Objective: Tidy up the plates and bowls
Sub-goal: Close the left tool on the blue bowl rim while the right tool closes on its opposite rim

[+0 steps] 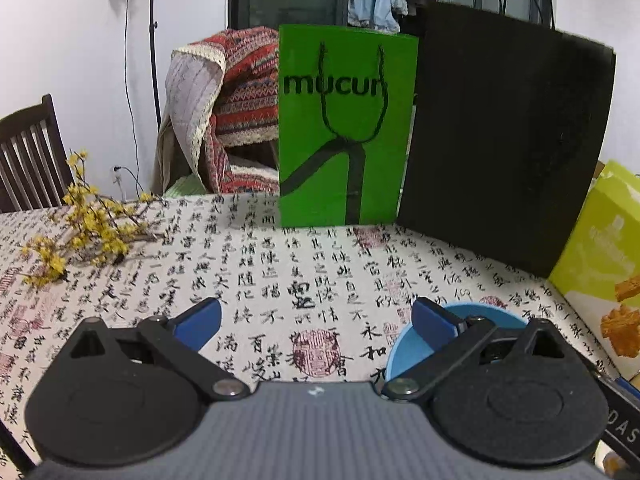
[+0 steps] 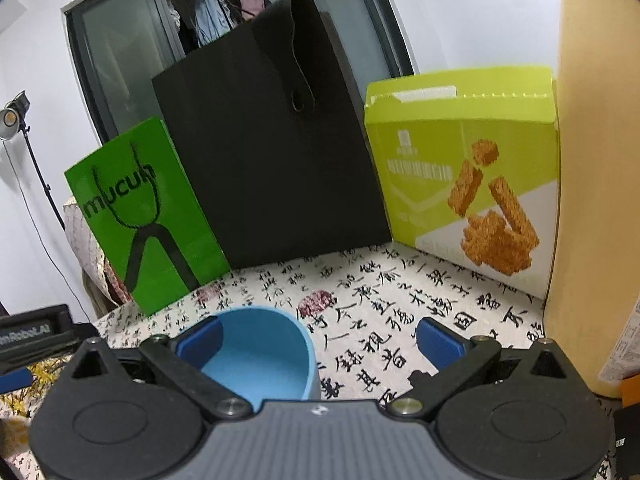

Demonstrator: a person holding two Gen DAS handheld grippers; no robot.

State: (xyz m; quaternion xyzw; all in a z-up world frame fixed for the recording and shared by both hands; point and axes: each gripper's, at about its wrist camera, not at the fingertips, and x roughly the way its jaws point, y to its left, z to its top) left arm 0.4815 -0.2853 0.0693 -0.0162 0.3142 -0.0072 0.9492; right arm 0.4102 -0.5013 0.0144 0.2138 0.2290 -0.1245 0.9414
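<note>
Right gripper [image 2: 320, 340] fingers spread, empty | left gripper [image 1: 316, 320] likewise spread, empty | blue bowl [image 2: 260, 352] on the tablecloth [image 2: 400, 308], its rim by each gripper's inner finger | risk: a finger clips the rim and tips or shoves it toward the black bag [image 2: 272, 168].

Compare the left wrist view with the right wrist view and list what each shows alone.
Left only: yellow flower sprigs lying whole on the cloth, a wooden chair, a patterned blanket.
Right only: the snack box's full front and a studio lamp.
Both: blue bowl, green bag, black bag, each with an open hand-held gripper.
</note>
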